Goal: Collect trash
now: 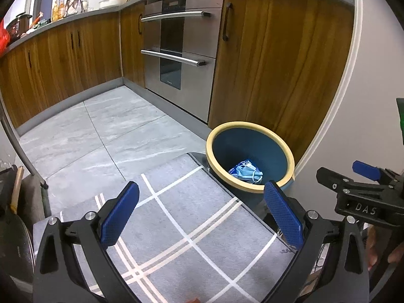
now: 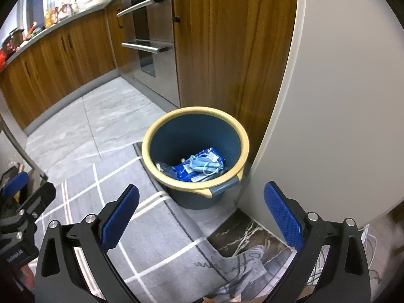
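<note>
Nearest in, both grippers hang over the grey rug (image 2: 161,229) with its white grid lines, and both are empty-handed: the right gripper (image 2: 200,216) has its blue pads spread as wide as they go with nothing between them, and the left gripper (image 1: 202,214) stands just as wide, gripping nothing, touching nothing. Just beyond the rug's far edge sits the blue bin (image 2: 195,151) with its cream rim, tucked against the white wall on the right and the wooden cabinet (image 2: 227,50) behind it. Down at its bottom lies the trash: a crumpled pale-blue face mask (image 2: 204,164) on top of blue wrappers (image 2: 184,170). That reads as a drop just completed, the collecting step closing out. No loose litter shows on the rug or the tiles, so the next move looks like a search for another piece, or simply drawing clear. Farther off, the steel oven (image 1: 176,48) and the cluttered counter.
</note>
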Available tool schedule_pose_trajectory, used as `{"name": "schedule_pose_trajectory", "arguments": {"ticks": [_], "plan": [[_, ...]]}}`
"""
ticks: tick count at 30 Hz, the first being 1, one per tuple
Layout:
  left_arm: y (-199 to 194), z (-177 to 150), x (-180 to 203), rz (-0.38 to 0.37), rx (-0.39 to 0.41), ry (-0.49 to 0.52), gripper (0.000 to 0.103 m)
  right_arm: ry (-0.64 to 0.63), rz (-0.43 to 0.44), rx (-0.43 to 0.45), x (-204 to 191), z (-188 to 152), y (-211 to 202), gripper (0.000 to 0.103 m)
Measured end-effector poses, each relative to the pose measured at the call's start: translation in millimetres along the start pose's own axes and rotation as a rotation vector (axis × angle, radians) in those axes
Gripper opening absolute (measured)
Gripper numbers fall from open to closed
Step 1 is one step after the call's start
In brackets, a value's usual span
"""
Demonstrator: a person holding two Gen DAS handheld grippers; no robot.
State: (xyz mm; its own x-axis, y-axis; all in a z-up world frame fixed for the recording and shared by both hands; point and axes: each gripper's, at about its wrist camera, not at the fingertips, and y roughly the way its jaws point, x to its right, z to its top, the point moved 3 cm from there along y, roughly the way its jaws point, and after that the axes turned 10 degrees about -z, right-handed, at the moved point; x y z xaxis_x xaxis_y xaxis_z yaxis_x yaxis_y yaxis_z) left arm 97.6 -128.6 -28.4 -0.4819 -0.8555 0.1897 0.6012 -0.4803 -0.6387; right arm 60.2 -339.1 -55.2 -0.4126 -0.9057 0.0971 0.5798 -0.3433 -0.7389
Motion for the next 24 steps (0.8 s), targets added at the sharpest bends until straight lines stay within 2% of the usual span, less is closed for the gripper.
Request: {"name": "schedule_pose_trajectory", "arguments": {"ticks": [24], "plan": [[2.8,-2.0,0.0,0.020,-0.005,0.007,0.097,-0.001,-0.001,-0.007,-3.5,-1.3,-1.3,0.098]]}}
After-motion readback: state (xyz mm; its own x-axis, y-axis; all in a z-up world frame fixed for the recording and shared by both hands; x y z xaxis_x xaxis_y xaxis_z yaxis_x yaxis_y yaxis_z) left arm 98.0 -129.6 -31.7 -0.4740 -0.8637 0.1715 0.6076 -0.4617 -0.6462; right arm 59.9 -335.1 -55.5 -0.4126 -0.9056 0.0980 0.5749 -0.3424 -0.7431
